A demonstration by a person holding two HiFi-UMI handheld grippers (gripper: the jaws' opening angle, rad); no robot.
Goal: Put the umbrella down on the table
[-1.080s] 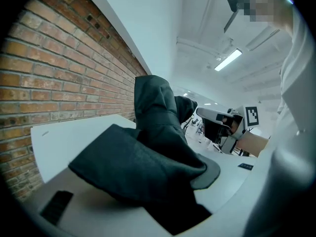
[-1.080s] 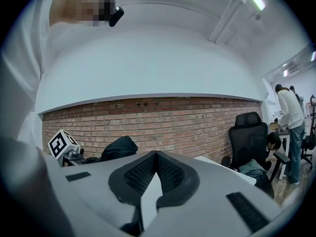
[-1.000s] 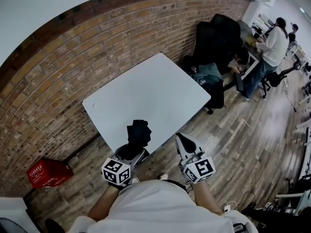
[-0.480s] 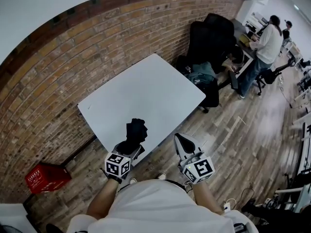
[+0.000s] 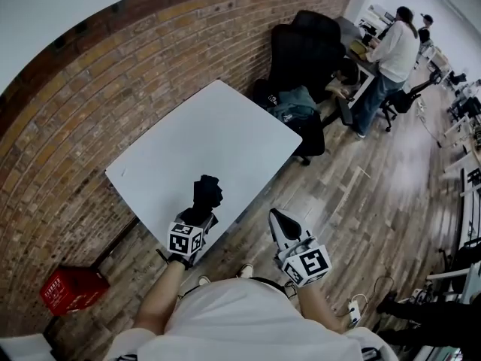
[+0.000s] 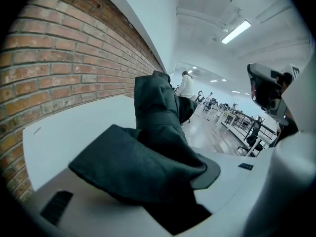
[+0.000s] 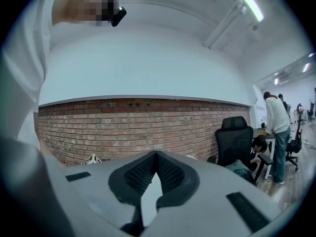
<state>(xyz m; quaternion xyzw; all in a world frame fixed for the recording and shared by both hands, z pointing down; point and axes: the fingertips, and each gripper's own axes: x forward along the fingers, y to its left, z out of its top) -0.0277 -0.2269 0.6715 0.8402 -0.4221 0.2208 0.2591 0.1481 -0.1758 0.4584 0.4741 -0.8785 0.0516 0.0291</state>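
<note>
The umbrella [image 5: 207, 192] is a compact black one, folded. Its cloth is matte and soft, bunched in loose, creased flaps around a thicker core. The left tongs [image 5: 200, 215] pinch it low down, their pale grey jaws pressed into the fabric from both sides, so that the bundle stands up and away from the tips. In the left gripper view one broad flap droops over the lower jaw and a rounded dark pad shows at the other.

The umbrella hangs over the near edge of the counter [image 5: 218, 126], a smooth, plain white rectangle with rounded corners that stretches ahead of the left tongs. Whether the cloth touches the surface cannot be told.

The right tongs [image 7: 155, 154] are pressed together at the tips with nothing between them. Their black ribbed pads meet in a point, with a narrow wedge of gap behind. They are off the counter's edge, over a floor [image 5: 361, 201] of worn wooden planks.

Beyond the counter runs a rough red brick wall [image 5: 90, 104]. A red plastic crate [image 5: 71, 288] sits on the floor to the left of the left tongs.
</note>
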